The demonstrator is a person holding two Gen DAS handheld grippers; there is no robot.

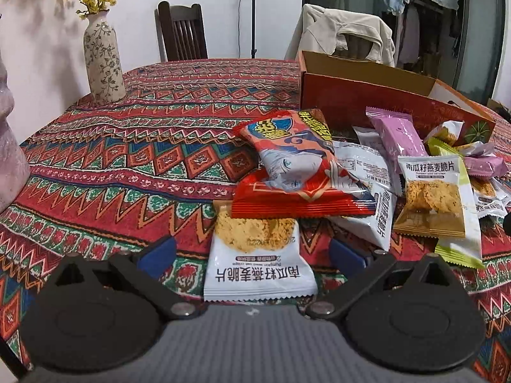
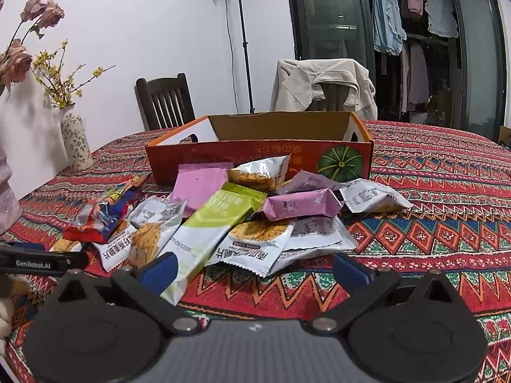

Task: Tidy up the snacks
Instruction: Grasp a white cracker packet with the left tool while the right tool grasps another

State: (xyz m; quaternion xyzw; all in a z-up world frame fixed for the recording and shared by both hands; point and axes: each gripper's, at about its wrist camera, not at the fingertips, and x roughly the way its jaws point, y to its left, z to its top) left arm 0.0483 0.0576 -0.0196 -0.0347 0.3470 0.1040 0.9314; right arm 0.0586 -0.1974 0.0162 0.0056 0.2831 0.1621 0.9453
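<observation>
A heap of snack packets lies on the patterned tablecloth in front of an open orange cardboard box (image 1: 367, 95) (image 2: 262, 156). My left gripper (image 1: 252, 253) is open, its blue fingertips apart on either side of a white oat-crisp packet (image 1: 258, 265) that lies flat on the cloth. A red cartoon packet (image 1: 300, 172) rests on that packet's far end. My right gripper (image 2: 255, 269) is also open and holds nothing. A green packet (image 2: 210, 229) lies by its left finger and a white oat-crisp packet (image 2: 255, 245) just ahead. Pink packets (image 2: 300, 206) top the heap.
A flowered vase (image 1: 103, 60) stands at the table's far left edge. Behind the table are a dark wooden chair (image 1: 182, 32) and a chair draped with a beige jacket (image 2: 322, 86). The left gripper's body (image 2: 41, 261) and a hand (image 2: 6, 316) show at the left of the right wrist view.
</observation>
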